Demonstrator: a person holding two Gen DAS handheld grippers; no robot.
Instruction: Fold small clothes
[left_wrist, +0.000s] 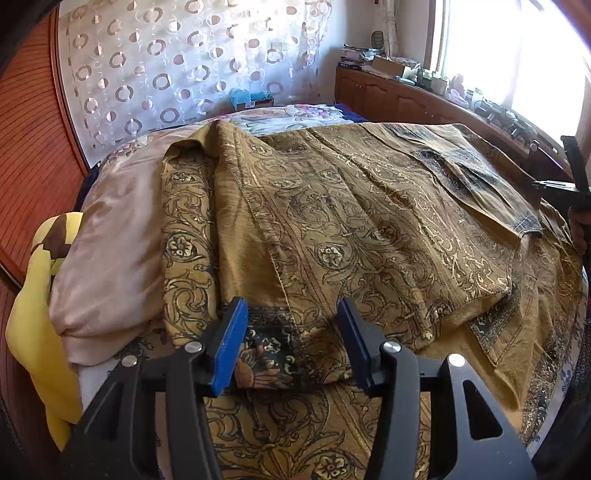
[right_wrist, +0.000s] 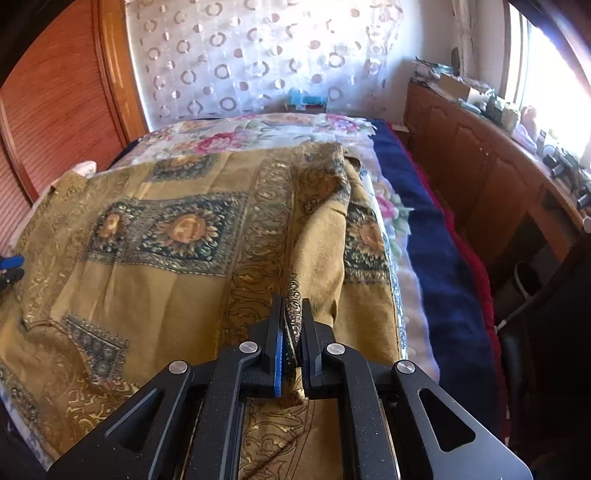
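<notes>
Your left jaws stand apart over the garment; your right jaws are clamped on a fold of it.

At the far left of the left wrist view a yellow cloth (left_wrist: 37, 314) hangs beside a pinkish pillow (left_wrist: 110, 258) on the bed (right_wrist: 443, 258). Right of those, the mustard patterned garment (left_wrist: 332, 221) fills the middle of the frame, spread flat with its near edge folded over. Your left gripper (left_wrist: 291, 339) sits at lower centre, blue pads (left_wrist: 231, 343) well apart with a dark printed patch between them (whether they touch the cloth I cannot tell). In the right wrist view your right gripper (right_wrist: 290, 339) at lower centre pinches a raised ridge of the garment's hem.
</notes>
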